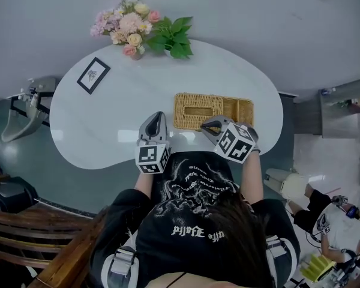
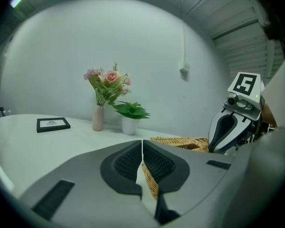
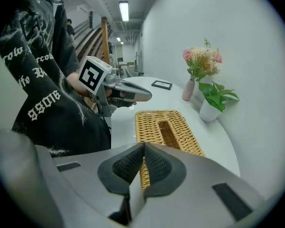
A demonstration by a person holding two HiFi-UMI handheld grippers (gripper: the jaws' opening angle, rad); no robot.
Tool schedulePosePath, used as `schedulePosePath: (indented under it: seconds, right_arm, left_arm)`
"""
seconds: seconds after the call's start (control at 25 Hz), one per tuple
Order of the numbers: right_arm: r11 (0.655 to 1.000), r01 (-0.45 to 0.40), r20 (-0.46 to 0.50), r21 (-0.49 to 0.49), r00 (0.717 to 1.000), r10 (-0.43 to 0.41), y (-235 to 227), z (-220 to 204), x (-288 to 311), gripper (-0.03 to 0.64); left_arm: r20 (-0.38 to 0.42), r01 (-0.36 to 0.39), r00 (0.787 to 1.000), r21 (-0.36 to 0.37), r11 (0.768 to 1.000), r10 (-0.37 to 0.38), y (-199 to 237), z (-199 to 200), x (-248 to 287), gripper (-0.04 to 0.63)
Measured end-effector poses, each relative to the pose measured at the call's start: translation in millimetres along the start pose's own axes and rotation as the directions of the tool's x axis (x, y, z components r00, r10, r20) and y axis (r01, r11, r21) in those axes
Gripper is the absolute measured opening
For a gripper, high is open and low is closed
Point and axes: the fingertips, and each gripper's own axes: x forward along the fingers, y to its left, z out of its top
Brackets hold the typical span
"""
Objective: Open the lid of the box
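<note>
A woven wicker box (image 1: 213,110) lies on the white table (image 1: 108,122), just beyond both grippers. Its lid (image 1: 197,110), with a long slot in the middle, lies flat on the left part; the right end is an open compartment. My left gripper (image 1: 156,117) hovers left of the box's near corner, jaws shut with nothing between them (image 2: 142,142). My right gripper (image 1: 211,126) sits at the box's near edge, also shut and empty (image 3: 144,145). The right gripper view looks along the box (image 3: 164,129) toward the left gripper (image 3: 133,95).
A vase of pink flowers (image 1: 131,29) and a small potted green plant (image 1: 175,38) stand at the table's far edge. A black picture frame (image 1: 93,75) lies at the far left. A wooden chair (image 1: 42,233) is at my lower left.
</note>
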Motion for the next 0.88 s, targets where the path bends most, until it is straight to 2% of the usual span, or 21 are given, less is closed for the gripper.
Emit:
schedulePosePath:
  seconds: [0.28,0.44,0.88]
  right_arm:
    - [0.999,-0.032,-0.018,-0.033,0.999,0.031,0,10,-14,0.034]
    - [0.998,-0.014,-0.005,-0.064,1.0,0.014,-8,20,-22,0.034]
    - [0.998,0.019,0.032,-0.067,0.999,-0.016,-33,36,-35,0.034]
  left_arm:
    - [0.009,-0.003,1.0,0.002,1.0,0.003,-1,4,2,0.026]
    - [0.011,-0.015,1.0,-0.006,1.0,0.015,1,4,3,0.026]
    - [0.012,-0.013,1.0,-0.011,1.0,0.014,6,3,3,0.026]
